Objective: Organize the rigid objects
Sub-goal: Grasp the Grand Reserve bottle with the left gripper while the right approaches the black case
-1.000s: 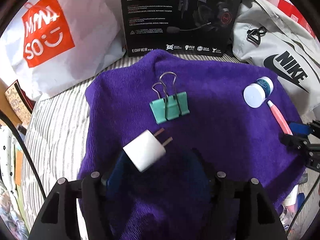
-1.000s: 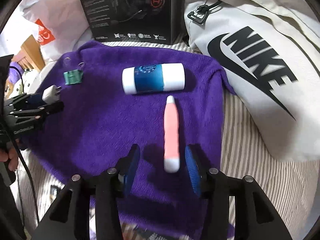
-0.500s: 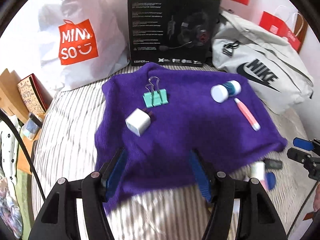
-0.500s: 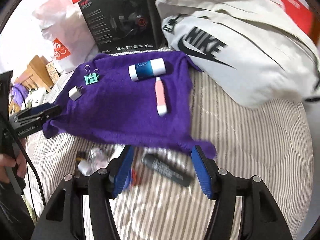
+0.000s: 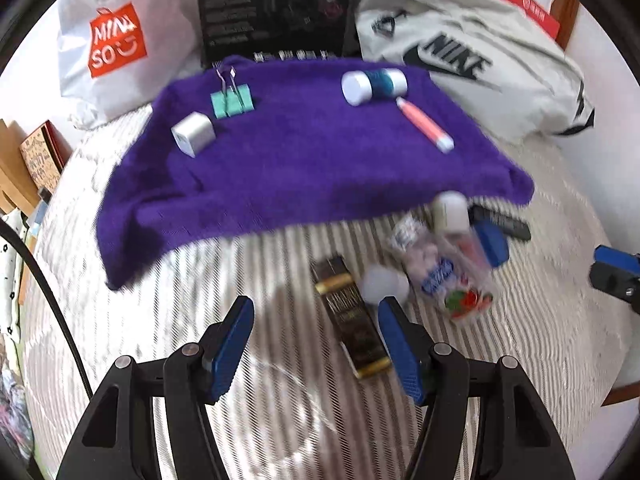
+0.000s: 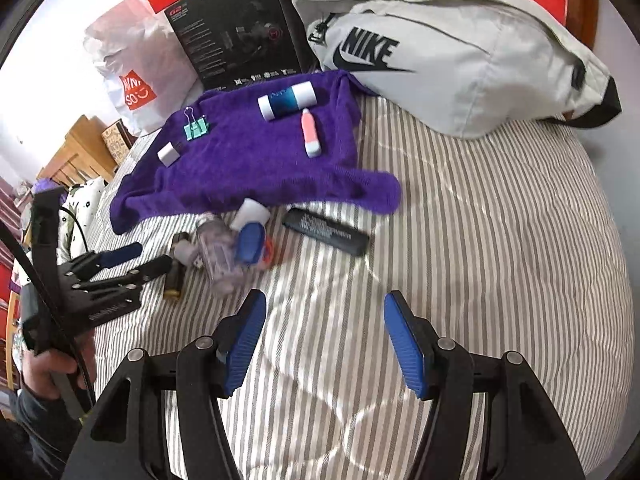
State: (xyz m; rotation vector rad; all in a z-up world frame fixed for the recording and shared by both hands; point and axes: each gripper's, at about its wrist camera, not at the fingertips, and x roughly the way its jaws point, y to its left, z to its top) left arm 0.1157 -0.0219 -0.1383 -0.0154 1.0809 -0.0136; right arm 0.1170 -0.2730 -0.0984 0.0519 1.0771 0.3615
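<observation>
Both grippers, left [image 5: 316, 344] & right [image 6: 325, 344], fingers apart, empty, 4 items on purple towel [image 6: 248, 160], 1 black case [image 6: 326, 232] off it.

A bed [image 6: 500, 208] with a grey-and-white striped cover carries everything. A purple towel [image 6: 248, 160] is spread across its far half, the near edge rumpled. Just in front of that edge lies a small heap — a clear plastic bottle [image 6: 218, 252], a white cap [image 6: 250, 213], a blue piece [image 6: 249, 242], and a dark gold-trimmed bar [image 5: 352, 316] a little apart to the left. A black flat case [image 6: 326, 231] lies beside the heap on the right. Along the far side stand a pale grey Nike bag [image 6: 452, 60], a black headset box [image 6: 236, 36] and a white shopping bag [image 6: 132, 64] — the towel's far edge reaches the box.
</observation>
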